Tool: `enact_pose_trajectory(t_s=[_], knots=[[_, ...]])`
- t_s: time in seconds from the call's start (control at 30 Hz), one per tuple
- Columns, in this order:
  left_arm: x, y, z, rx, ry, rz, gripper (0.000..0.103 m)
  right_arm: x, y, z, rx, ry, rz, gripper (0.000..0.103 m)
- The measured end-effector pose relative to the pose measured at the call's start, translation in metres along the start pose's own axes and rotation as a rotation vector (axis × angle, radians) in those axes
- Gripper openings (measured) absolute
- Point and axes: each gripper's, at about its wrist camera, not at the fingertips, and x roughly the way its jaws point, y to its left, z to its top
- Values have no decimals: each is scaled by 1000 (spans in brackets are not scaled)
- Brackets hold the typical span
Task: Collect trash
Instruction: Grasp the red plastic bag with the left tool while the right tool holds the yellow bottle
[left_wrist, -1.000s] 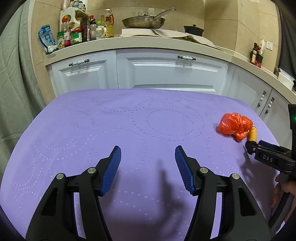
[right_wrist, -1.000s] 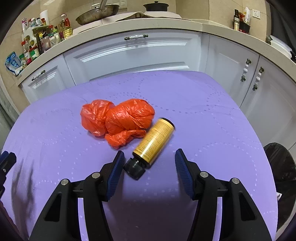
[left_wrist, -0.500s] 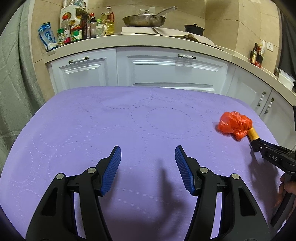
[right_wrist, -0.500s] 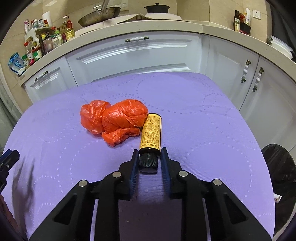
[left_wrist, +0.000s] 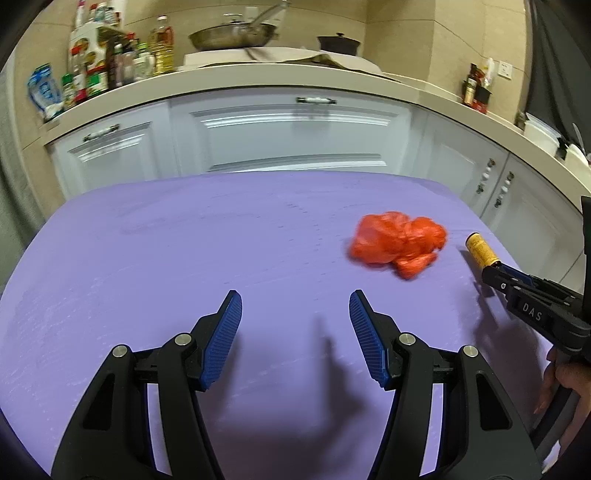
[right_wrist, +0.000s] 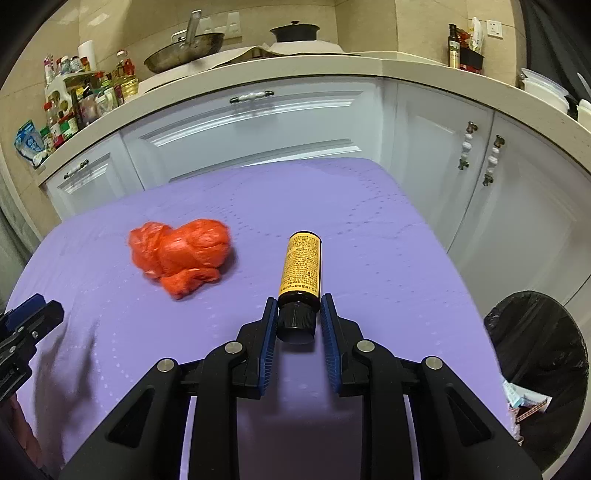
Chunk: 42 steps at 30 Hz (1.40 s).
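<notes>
At the far left of the scene, the kitchen counter (left_wrist: 236, 79) carries a cluster of bottles and jars (left_wrist: 110, 62), with a pan (left_wrist: 232, 35) and a dark pot (left_wrist: 338, 41) further along it. White cabinets (left_wrist: 288, 133) run below.

Nearer, the table (left_wrist: 184, 236) is covered in a purple cloth with dotted rings. Over its near left part hang the left tongs (left_wrist: 295, 317), standing wide with nothing between the blue pads (left_wrist: 225, 338); only bare cloth lies under them.

To the right of the middle of the table lies a crumpled orange plastic bag (right_wrist: 183, 256), resting on the cloth, untouched by either tool. In the right wrist view the tip of the left tongs shows at the left edge, well apart from the bag.

Just right of the bag, apart from it, is a small brown bottle (right_wrist: 301, 267) with a yellow label and a black cap (right_wrist: 295, 323). The right tongs (right_wrist: 297, 325) stand narrow and clamp that cap, a pad on each side, the bottle's body pointing away toward the cabinets. In the left wrist view a hand (left_wrist: 567, 384) grips the handle of these tongs.

At the far right, beyond the table's edge and lower down, stands a bin with a black liner (right_wrist: 543, 354), scraps of paper showing inside it.
</notes>
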Motion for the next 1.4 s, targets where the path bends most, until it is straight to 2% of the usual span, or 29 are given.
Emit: enact_pose_trajectory(t_s=[0.23,0.27,0.3,0.37,0.67,0.77,0.9,1.0,1.03,1.07,1.13,1.17,1.4], knots=[[20,-41,14,24,32,-42,60,-2,-22,3,5,-11,14,25],[24,-47,16,23,35,-50,68,-2,-25,3,7,-13,18,25],[25,-51,18,22,33,-54,71,-2,-28,3,10,-16,22,25],[28,-61,22,26,24,-57,72,-4,-33,4,16,-21,31,25],[56,-93,32,64,39,-16,72,-3,-52,8,32,-34,49,25],[63,-98,34,80,36,1,78,-1,-58,8,38,-32,58,25],[75,-108,37,121,36,24,79,0,-61,8,37,-32,69,25],[83,-110,38,119,57,12,79,1,-62,8,39,-29,77,25],[84,-109,39,118,62,12,73,1,-62,8,40,-27,80,25],[86,-109,38,117,71,4,61,2,-63,8,39,-26,81,25],[88,-107,38,116,84,1,54,2,-62,9,37,-24,84,25],[88,-106,37,112,85,-6,47,3,-62,9,35,-24,84,25],[86,-101,36,112,75,-19,39,1,-61,8,27,-28,80,25]])
